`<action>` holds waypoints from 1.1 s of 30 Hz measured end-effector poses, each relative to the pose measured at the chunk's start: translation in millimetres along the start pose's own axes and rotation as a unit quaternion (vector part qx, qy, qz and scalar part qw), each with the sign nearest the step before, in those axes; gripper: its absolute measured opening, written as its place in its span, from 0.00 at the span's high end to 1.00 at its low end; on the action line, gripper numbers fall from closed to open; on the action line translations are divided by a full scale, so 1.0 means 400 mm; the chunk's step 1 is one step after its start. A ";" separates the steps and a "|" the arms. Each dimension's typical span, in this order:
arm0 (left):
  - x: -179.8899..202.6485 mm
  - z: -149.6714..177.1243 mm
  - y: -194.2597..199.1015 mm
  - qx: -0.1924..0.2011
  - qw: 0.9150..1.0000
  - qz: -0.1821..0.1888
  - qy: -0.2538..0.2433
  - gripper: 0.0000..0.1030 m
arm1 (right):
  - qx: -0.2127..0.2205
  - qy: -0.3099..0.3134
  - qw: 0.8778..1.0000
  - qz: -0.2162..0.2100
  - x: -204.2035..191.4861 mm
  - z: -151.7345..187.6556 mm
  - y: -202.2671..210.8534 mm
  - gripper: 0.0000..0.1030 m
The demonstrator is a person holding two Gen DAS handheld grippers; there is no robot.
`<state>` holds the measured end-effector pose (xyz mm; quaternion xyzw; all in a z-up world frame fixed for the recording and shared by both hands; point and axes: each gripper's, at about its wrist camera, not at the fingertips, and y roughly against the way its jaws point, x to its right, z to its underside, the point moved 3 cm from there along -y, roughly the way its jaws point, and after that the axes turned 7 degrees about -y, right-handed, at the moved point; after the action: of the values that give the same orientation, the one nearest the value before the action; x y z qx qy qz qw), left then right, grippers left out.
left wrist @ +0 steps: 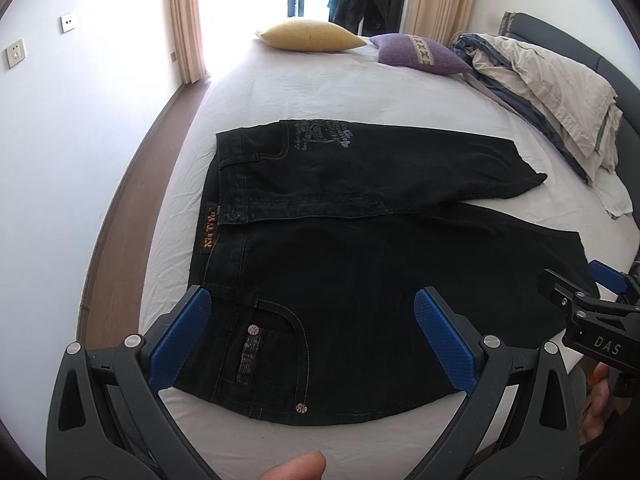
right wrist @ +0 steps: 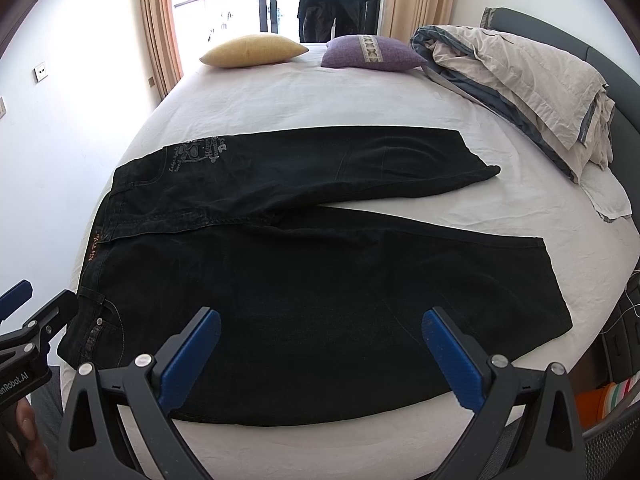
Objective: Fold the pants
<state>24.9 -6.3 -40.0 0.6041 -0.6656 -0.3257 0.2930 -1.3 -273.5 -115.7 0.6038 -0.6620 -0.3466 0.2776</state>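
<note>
Black denim pants (left wrist: 360, 240) (right wrist: 320, 272) lie flat on the white bed (left wrist: 320, 88) (right wrist: 280, 96), waistband to the left, both legs running right. The far leg angles away from the near leg and shows a grey print near its pocket. My left gripper (left wrist: 312, 336) hovers open above the near waistband and front pocket, its blue pads (left wrist: 180, 340) wide apart. My right gripper (right wrist: 320, 360) hangs open over the near leg's lower edge. Neither holds any cloth. Each gripper shows at the edge of the other's view.
A yellow pillow (right wrist: 252, 50) and a purple pillow (right wrist: 372, 54) rest at the bed's far end. A rumpled beige and grey duvet (right wrist: 520, 80) is heaped on the right by the headboard. Dark clothes (right wrist: 332, 4) hang by the window. White wall and wooden floor run along the left.
</note>
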 end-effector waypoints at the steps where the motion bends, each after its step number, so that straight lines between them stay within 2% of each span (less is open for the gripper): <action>1: -0.003 -0.010 -0.008 0.005 1.000 0.017 -0.003 0.00 | -0.001 -0.001 1.000 -0.008 0.004 -0.001 -0.005 0.00; 4: -0.022 -0.063 -0.054 0.019 0.996 0.081 -0.017 0.00 | -0.006 -0.005 0.999 -0.046 0.030 -0.023 -0.024 0.00; 7: -0.054 -0.130 -0.133 -0.019 0.997 0.067 -0.045 0.00 | -0.005 0.007 0.996 -0.084 0.046 -0.049 -0.045 0.00; 10: -0.103 -0.234 -0.212 -0.024 0.995 0.037 -0.086 0.00 | 0.005 0.033 0.994 -0.105 0.067 -0.089 -0.065 0.02; 13: -0.163 -0.351 -0.319 -0.035 0.992 0.032 -0.120 0.00 | 0.005 0.047 0.992 -0.116 0.091 -0.143 -0.104 0.08; 15: -0.196 -0.423 -0.395 -0.044 0.988 0.022 -0.148 0.00 | -0.001 0.052 0.991 -0.121 0.103 -0.178 -0.141 0.17; 16: -0.206 -0.455 -0.437 -0.053 0.985 0.024 -0.164 0.00 | -0.005 0.055 0.991 -0.124 0.107 -0.195 -0.159 0.19; 17: -0.215 -0.480 -0.479 -0.068 0.981 0.037 -0.178 0.00 | -0.008 0.059 0.990 -0.125 0.111 -0.207 -0.176 0.24; 20: -0.238 -0.525 -0.603 -0.124 0.970 0.077 -0.194 0.00 | -0.019 0.071 0.988 -0.136 0.112 -0.239 -0.224 0.28; 22: -0.249 -0.541 -0.660 -0.144 0.965 0.100 -0.193 0.16 | -0.025 0.078 0.986 -0.146 0.106 -0.253 -0.249 0.32; 24: -0.253 -0.559 -0.708 -0.160 0.961 0.112 -0.197 0.22 | -0.031 0.082 0.984 -0.155 0.099 -0.263 -0.274 0.34; 27: -0.244 -0.577 -0.762 -0.181 0.951 0.135 -0.210 0.37 | -0.037 0.090 0.981 -0.167 0.084 -0.271 -0.303 0.35; 30: -0.223 -0.562 -0.805 -0.204 0.941 0.143 -0.228 0.48 | -0.046 0.096 0.980 -0.171 0.068 -0.278 -0.327 0.36; 33: -0.231 -0.577 -0.831 -0.214 0.940 0.151 -0.219 0.52 | -0.046 0.103 0.978 -0.177 0.051 -0.294 -0.339 0.36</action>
<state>418.6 48.0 -159.4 0.3337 -0.7114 -0.5366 0.3077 171.1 -312.6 -153.3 0.7304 -0.4957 -0.3564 0.3061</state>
